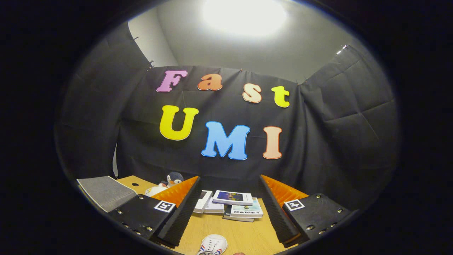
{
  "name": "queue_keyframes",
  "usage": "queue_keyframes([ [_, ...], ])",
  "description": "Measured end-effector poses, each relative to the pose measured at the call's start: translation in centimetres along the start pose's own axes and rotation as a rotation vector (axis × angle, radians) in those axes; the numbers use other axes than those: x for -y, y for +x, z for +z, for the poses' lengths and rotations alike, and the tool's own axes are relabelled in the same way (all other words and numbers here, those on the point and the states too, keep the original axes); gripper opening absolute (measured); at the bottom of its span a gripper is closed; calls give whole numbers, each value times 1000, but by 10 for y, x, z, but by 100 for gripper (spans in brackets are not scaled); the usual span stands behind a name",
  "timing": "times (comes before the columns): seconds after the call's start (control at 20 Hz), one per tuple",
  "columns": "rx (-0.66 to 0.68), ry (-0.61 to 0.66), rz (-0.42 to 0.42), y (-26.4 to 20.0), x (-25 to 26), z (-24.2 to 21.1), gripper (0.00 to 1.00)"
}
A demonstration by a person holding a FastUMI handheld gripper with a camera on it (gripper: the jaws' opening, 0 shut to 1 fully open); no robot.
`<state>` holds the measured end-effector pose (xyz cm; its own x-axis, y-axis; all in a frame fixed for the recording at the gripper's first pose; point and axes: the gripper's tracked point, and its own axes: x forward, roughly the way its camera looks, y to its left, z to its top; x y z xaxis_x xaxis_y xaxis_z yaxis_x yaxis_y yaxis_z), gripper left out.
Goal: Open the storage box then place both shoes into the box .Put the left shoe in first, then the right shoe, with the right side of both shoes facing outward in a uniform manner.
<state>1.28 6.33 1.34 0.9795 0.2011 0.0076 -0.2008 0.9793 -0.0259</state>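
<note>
The gripper [226, 212] is holding its fingers wide apart over the table [244, 230], gripping nothing (a shoe [213, 245] is lying between them).

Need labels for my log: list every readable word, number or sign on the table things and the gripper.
Books: cover print too small to read.
Shoe: coloured stripes, no legible brand.
Square markers on the open, empty fingers: black-and-white patterns, no words.
</note>
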Motion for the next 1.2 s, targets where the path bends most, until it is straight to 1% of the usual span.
queue_keyframes([
  [0.1,-5,21,20,2,-7,1,96],
  [0.25,-33,96,48,6,-21,-5,96],
  [0.55,-129,293,131,1,-61,-29,96],
  [0.8,-218,444,216,-7,-106,-54,98],
  [1.0,-323,517,271,-16,-140,-83,98],
  [1.2,-458,695,382,-29,-190,-105,98],
])
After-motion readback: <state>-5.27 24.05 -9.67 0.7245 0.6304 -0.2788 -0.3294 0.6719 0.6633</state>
